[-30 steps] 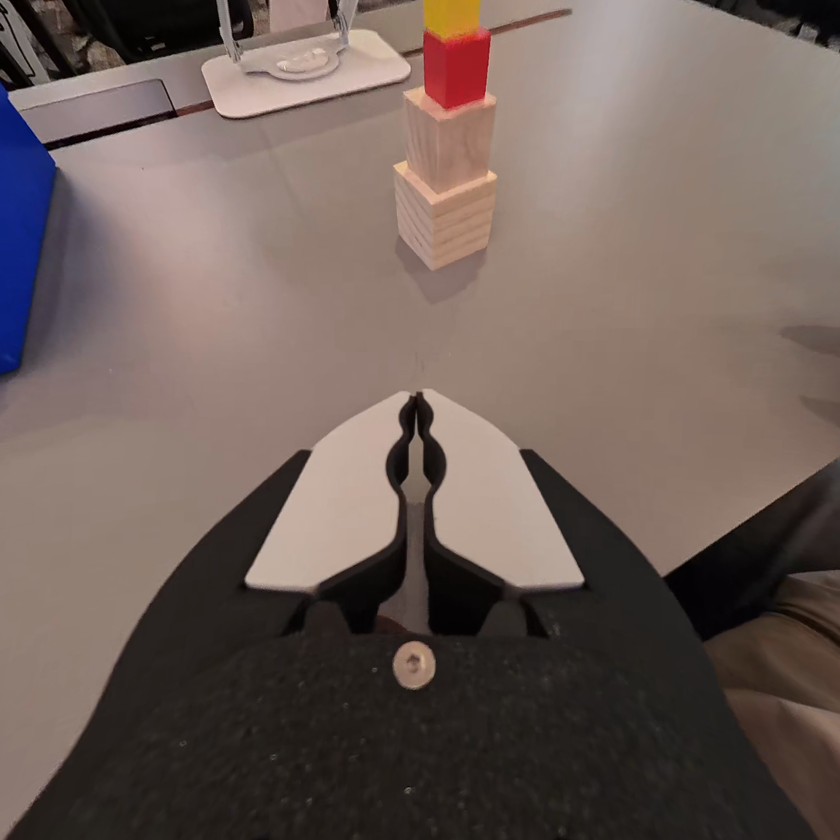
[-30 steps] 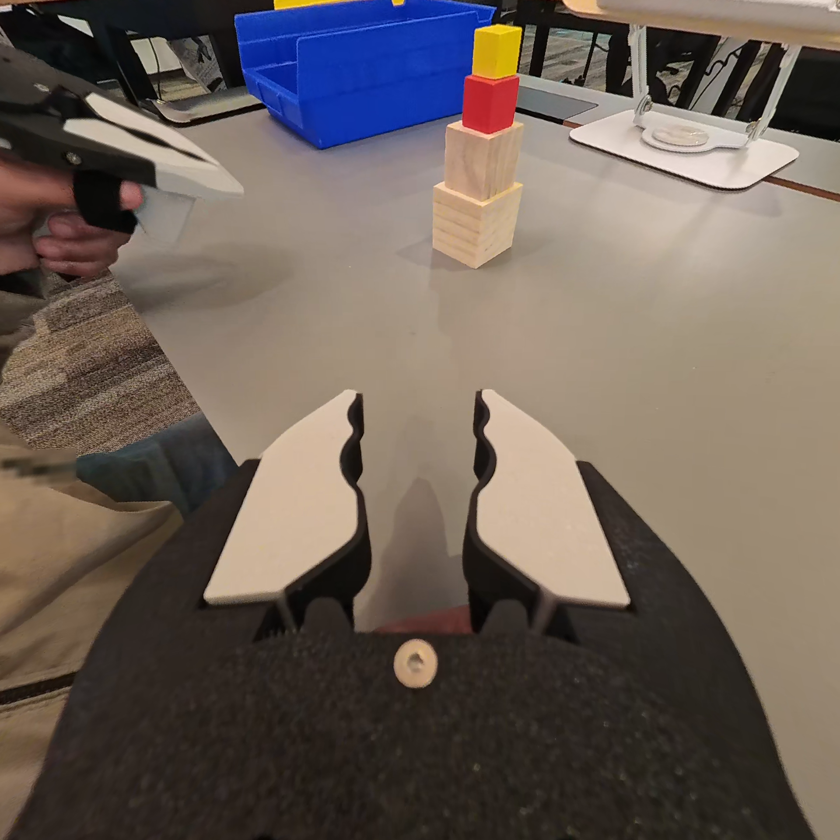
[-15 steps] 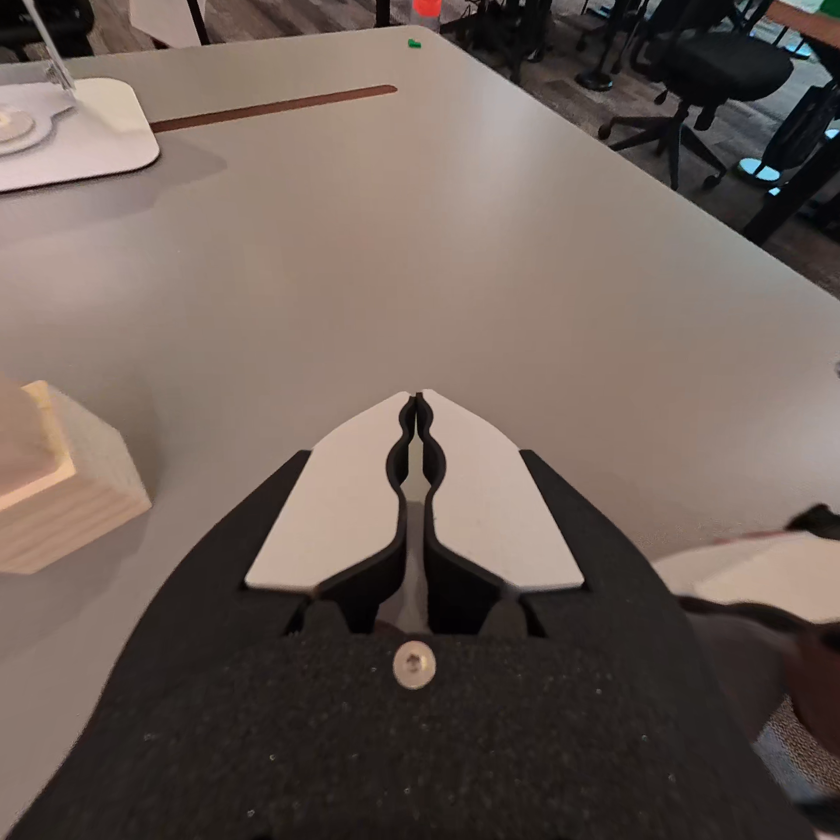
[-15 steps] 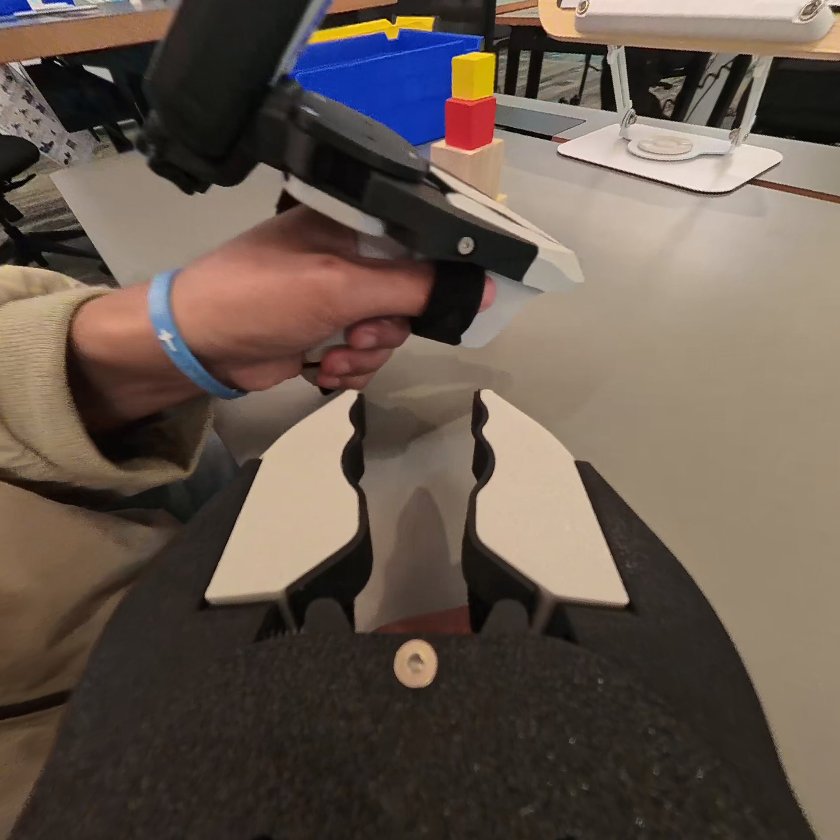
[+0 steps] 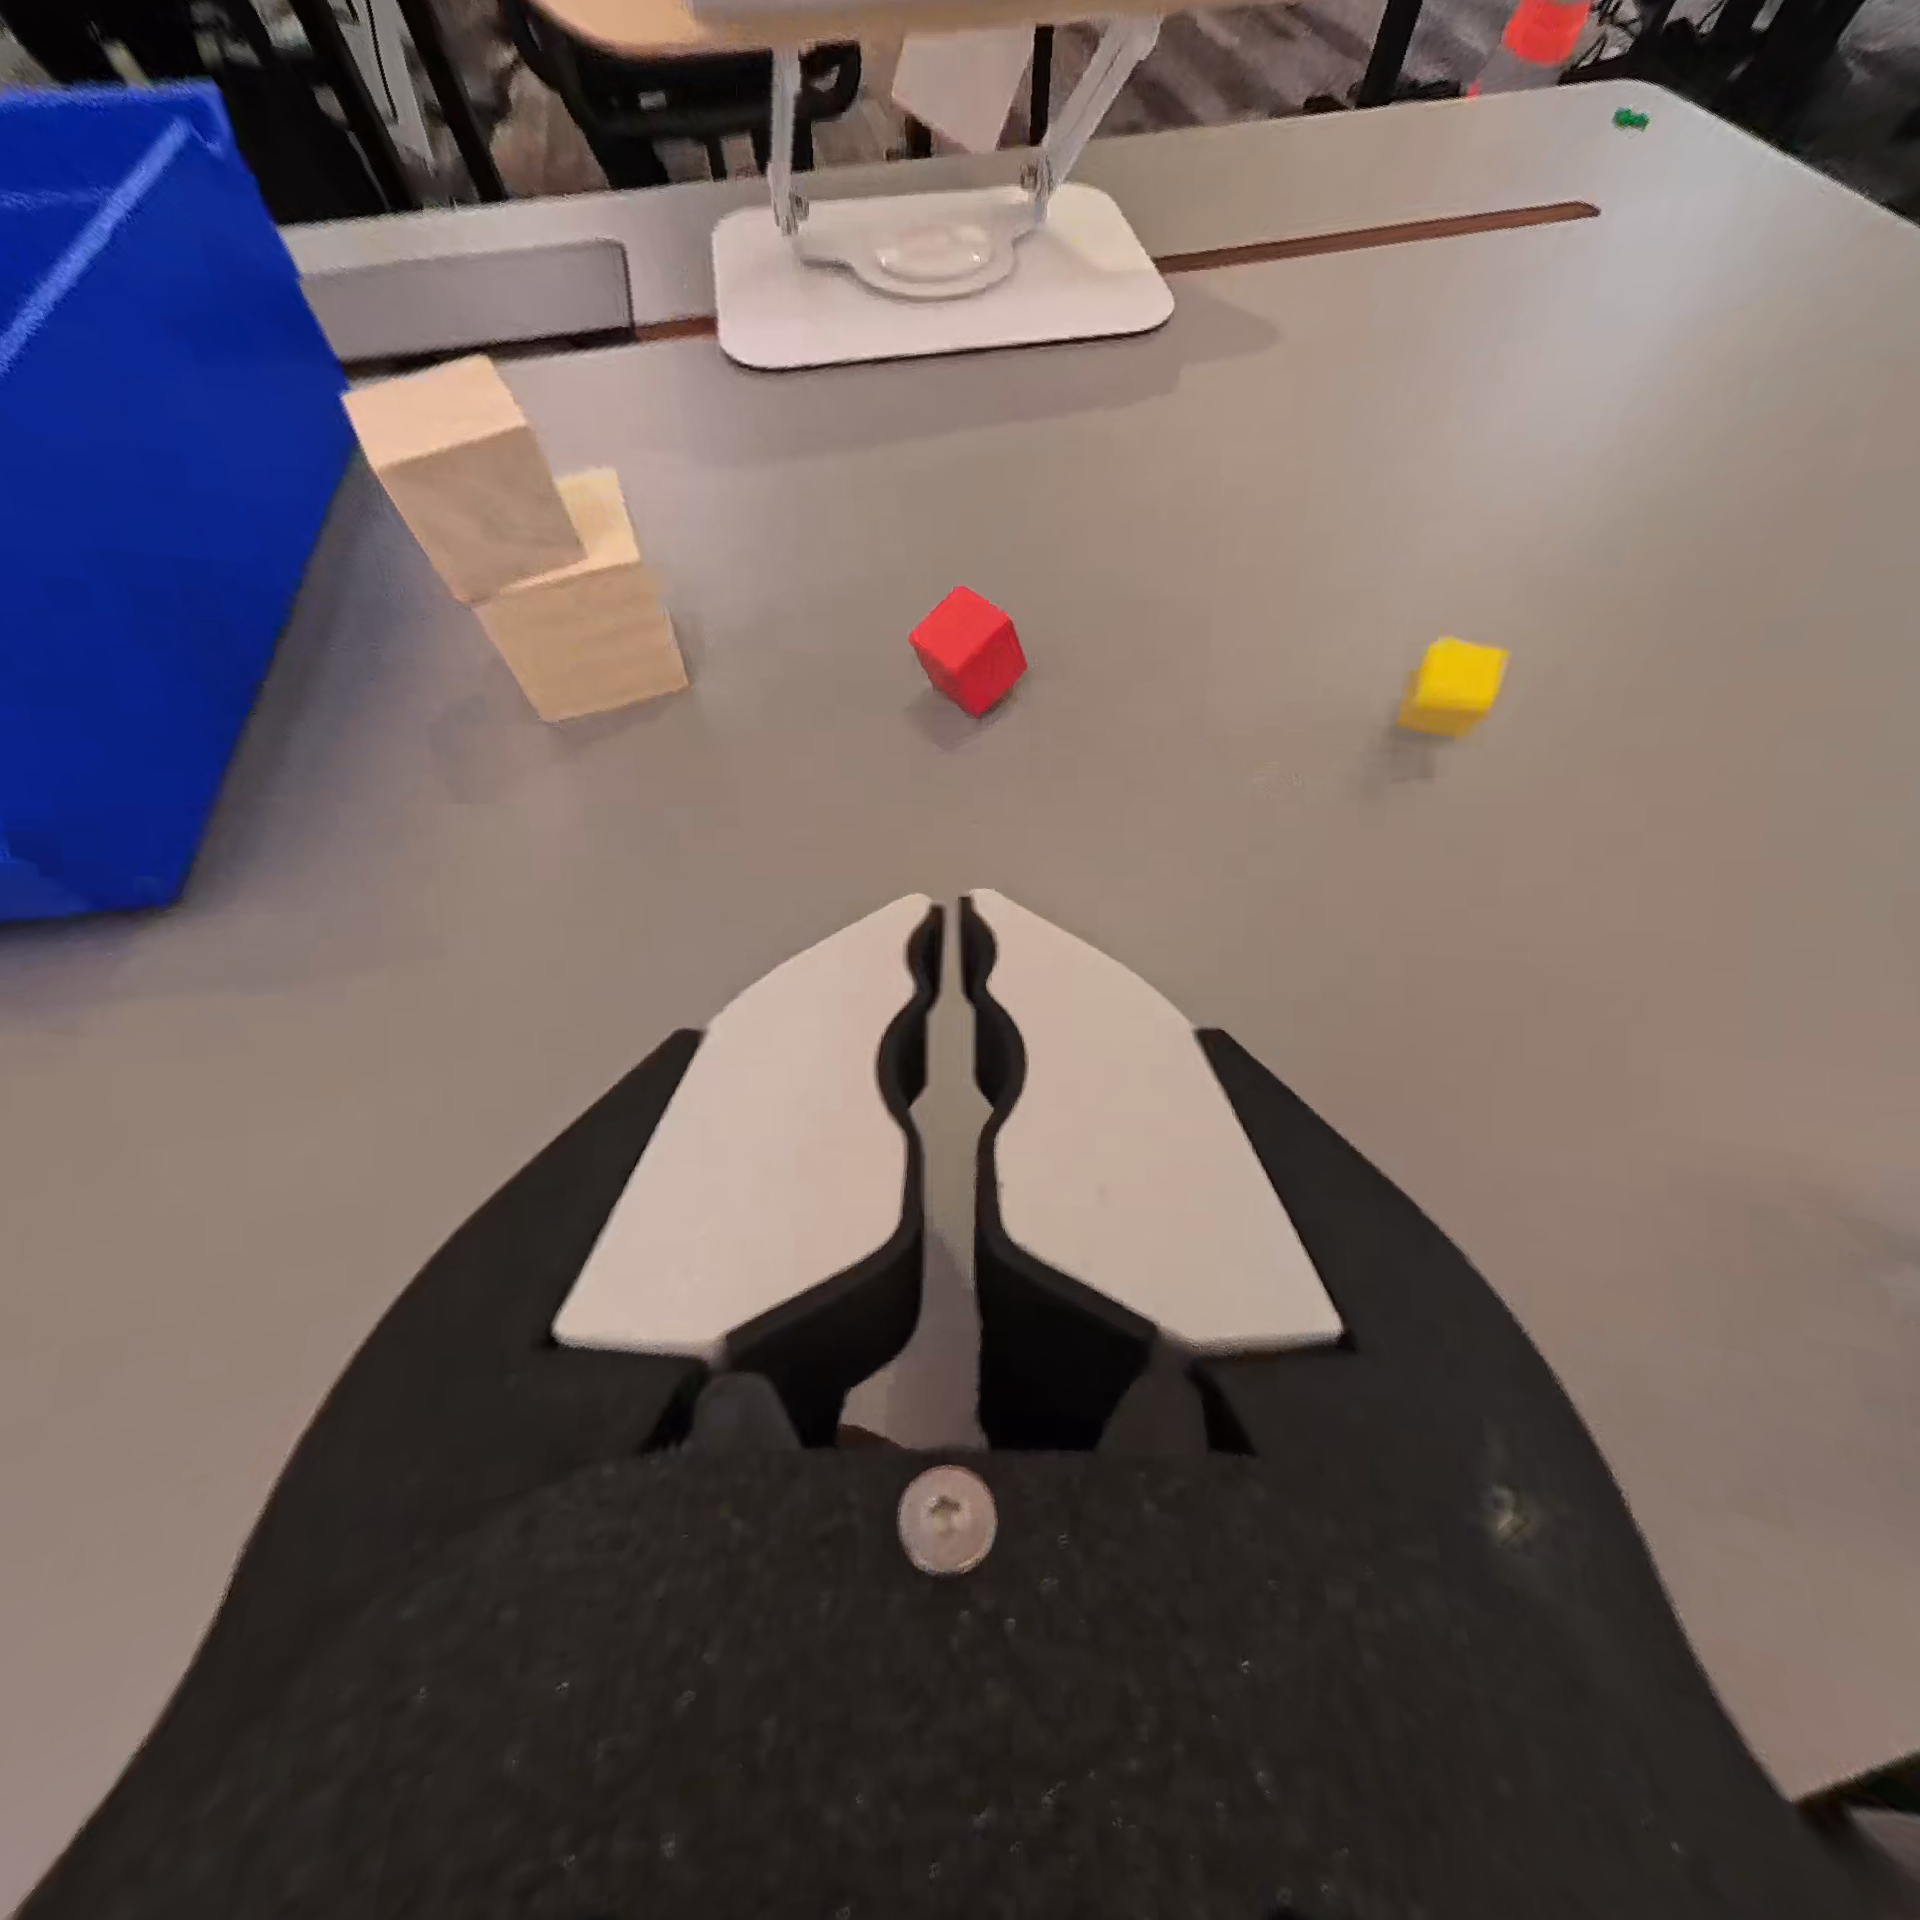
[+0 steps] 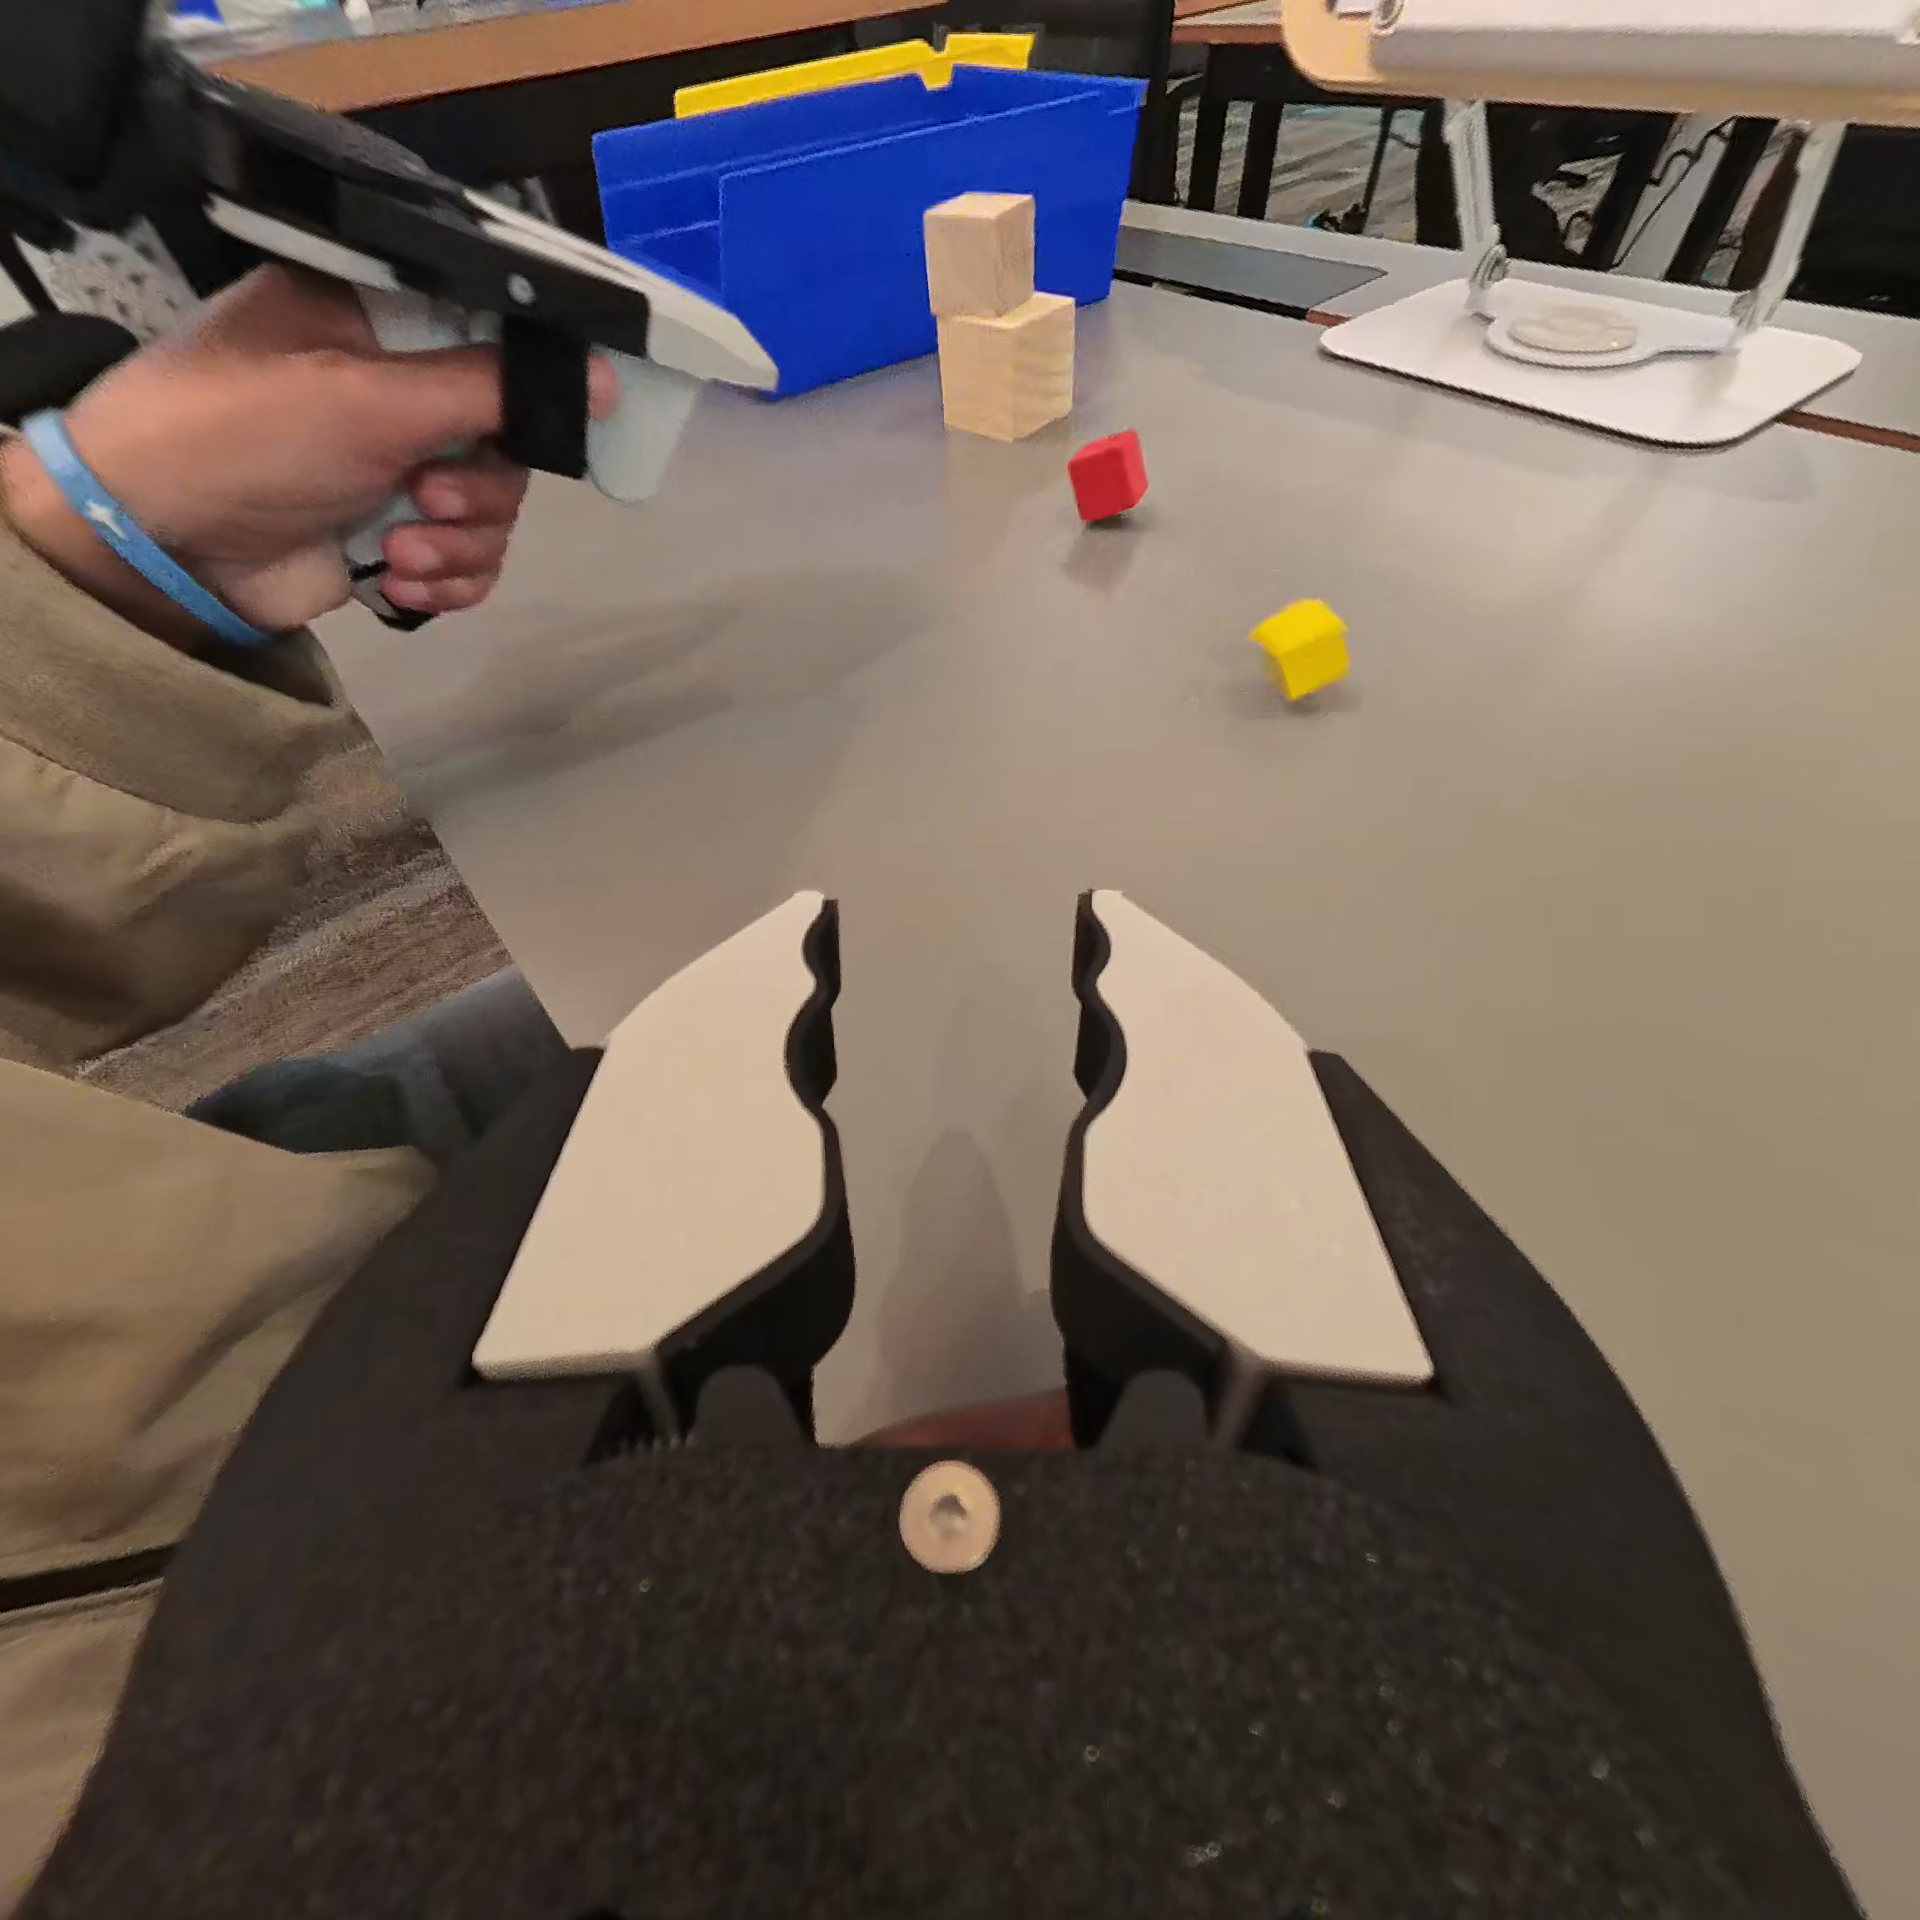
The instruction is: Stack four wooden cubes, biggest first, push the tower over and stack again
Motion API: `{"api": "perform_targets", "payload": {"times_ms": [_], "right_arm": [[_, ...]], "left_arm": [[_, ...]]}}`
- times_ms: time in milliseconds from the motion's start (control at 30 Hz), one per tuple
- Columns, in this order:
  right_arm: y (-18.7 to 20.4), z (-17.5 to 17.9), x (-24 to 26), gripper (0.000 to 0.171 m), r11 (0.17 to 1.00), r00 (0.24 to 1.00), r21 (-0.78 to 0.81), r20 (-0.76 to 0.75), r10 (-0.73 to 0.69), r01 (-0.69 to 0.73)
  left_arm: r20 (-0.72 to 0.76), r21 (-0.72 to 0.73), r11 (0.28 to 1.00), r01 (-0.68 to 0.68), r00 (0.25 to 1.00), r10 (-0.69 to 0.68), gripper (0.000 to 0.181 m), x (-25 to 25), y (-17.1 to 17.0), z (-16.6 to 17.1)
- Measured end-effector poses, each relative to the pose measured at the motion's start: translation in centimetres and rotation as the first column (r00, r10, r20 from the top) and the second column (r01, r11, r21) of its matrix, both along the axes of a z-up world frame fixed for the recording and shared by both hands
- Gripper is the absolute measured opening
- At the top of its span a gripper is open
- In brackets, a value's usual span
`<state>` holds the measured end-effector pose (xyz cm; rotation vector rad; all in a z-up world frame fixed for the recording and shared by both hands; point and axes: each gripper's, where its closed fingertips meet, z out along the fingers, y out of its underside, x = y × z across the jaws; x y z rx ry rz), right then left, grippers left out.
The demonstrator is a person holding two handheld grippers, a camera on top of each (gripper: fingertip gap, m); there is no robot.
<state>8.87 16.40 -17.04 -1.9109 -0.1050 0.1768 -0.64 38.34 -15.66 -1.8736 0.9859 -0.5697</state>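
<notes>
1. cubes are lying scattered on the grey table (image 5: 1351, 468): in my judgement the push-over step is only partly done, since just the two small ones are down, and the restack is not yet begun.
2. biggest cube (image 5: 582, 634) is sitting flat on the table near the blue bin (image 5: 125, 499), and the second plain wooden cube (image 5: 462, 473) is sitting on top of it, shifted off-centre and overhanging toward the bin.
3. red cube (image 5: 968, 650) is tipping on an edge or corner, apart from the wooden pair, and the yellow cube (image 5: 1452, 686) is lying well apart, farther to the right; in the right wrist view it looks tilted too, so both may be in mid-tumble.
4. next move, as i judge it, is calling for either knocking the upper wooden cube off or squaring it on the base, then fetching red, then yellow.
5. left gripper (image 5: 948, 902) is hanging over the table short of the cubes, its jaws nearly together with only a thin slit and nothing between; the person's hand (image 6: 301, 468) is holding it roughly level, pointing toward the wooden pair.
6. right gripper (image 6: 954, 904) is hovering low near the table edge, jaws moderately wide and empty.
</notes>
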Motion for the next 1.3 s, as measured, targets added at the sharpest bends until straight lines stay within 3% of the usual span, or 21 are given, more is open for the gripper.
{"api": "perform_targets", "payload": {"times_ms": [67, 167, 300, 467, 567, 767, 1300], "right_arm": [[0.2, -0.1, -0.3, 0.043, 1.0, 1.0, -0.007, 0.019, 0.002, -0.002], [0.5, 0.0, -0.9, 0.043, 1.0, 0.999, -0.015, 0.034, 0.016, -0.016], [1.1, 0.3, -1.1, 0.042, 1.0, 0.998, -0.018, 0.066, 0.006, -0.005], [2.5, -0.1, 0.2, 0.043, 0.995, 0.996, -0.065, 0.049, -0.07, 0.073], [3.1, 0.0, 2.2, 0.054, 0.978, 0.981, -0.075, 0.027, -0.192, 0.193], [3.4, -0.6, 3.8, 0.059, 0.954, 0.958, -0.088, -0.003, -0.288, 0.286], [3.6, -1.6, 3.7, 0.057, 0.956, 0.961, -0.108, -0.009, -0.275, 0.273]], "left_arm": [[0.003, 0.027, 1.0, 0.001, 1.0, -0.001, 0.024, -1.4, 0.3, 0.4], [0.026, 0.045, 0.999, 0.016, 1.0, -0.017, 0.036, -3.3, 0.5, 0.8], [0.103, 0.054, 0.998, 0.022, 0.994, -0.027, 0.077, -5.1, -0.1, 1.8], [0.111, 0.105, 0.993, 0.047, 0.992, -0.059, 0.097, -4.8, -1.8, 1.4], [0.124, 0.096, 0.995, 0.017, 0.992, -0.029, 0.105, -4.7, -2.0, 1.0], [0.144, 0.067, 0.998, 0.013, 0.989, -0.022, 0.104, -4.3, -2.7, -0.6], [0.126, 0.029, 0.999, -0.023, 0.992, 0.02, 0.093, -4.6, -2.0, -1.1]]}}
